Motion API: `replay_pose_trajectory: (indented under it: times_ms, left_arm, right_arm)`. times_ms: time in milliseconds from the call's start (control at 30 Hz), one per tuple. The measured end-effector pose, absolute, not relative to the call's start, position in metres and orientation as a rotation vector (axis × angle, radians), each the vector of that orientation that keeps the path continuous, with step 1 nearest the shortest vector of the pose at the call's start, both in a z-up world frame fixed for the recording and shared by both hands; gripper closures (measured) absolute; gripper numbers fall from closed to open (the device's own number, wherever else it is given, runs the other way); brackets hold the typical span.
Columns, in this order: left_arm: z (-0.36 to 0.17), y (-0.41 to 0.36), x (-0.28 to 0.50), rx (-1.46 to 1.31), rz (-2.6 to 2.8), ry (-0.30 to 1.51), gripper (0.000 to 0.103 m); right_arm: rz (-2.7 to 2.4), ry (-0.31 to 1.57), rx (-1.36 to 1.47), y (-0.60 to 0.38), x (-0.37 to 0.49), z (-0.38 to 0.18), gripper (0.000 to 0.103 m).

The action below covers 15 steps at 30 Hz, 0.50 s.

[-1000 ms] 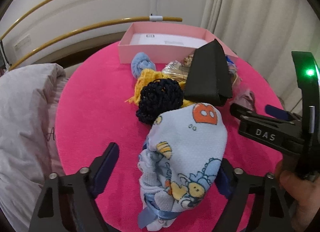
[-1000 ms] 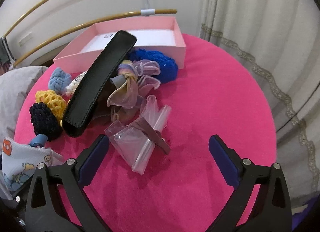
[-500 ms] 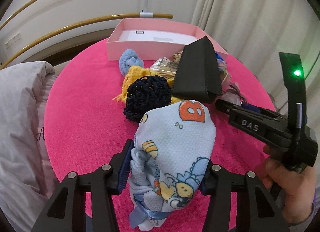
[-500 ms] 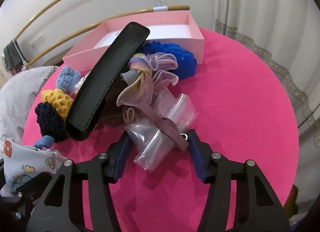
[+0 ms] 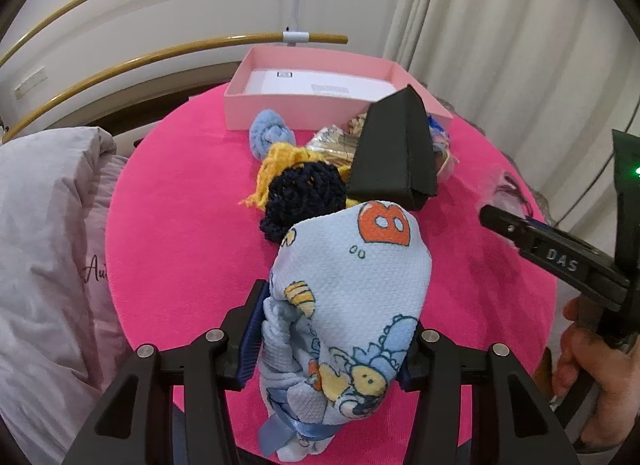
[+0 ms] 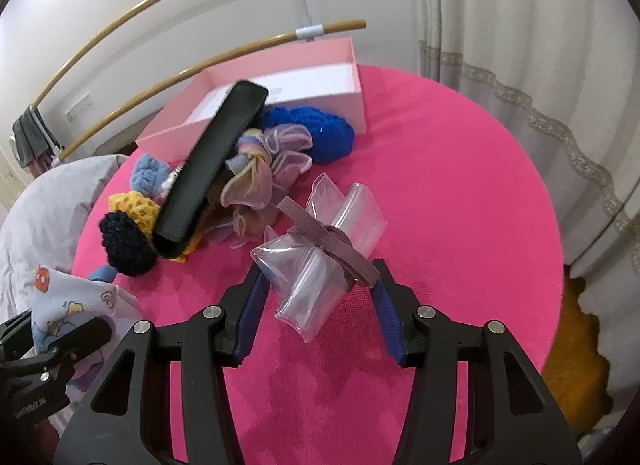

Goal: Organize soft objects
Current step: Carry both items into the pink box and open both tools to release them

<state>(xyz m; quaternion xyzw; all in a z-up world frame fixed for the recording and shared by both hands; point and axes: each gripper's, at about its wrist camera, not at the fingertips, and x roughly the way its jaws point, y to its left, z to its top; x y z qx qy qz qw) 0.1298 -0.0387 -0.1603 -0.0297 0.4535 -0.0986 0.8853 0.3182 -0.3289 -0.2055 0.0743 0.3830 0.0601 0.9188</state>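
The left gripper point(image 5: 330, 335) had just closed on the bundle point(image 5: 352, 305), at the near edge of the pink table point(image 5: 180, 225). The right gripper point(image 6: 316, 305) had just closed on the bag point(image 6: 316, 257), mid-table, before the box point(image 6: 320, 103).

My left tongs point(image 5: 332, 339) are matte black plastic, each arm a trussed frame with triangular cut-outs and round silver screw heads, ending in ribbed dark-blue pads point(image 5: 251, 335). My right tongs point(image 6: 318, 307) match, with the same blue pads point(image 6: 387, 311) and silver screws. From the left camera, the right unit's black body bears white "DAS" lettering and a green light.
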Motion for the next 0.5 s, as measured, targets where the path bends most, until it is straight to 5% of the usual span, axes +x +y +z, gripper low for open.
replay_pose_trajectory:
  times_ms: [500]
  left_arm:
    - [-0.083, -0.018, 0.159, -0.04, -0.152, 0.764, 0.055]
  right_arm:
    - [0.199, 0.634, 0.089, -0.305, 0.341, -0.127, 0.055]
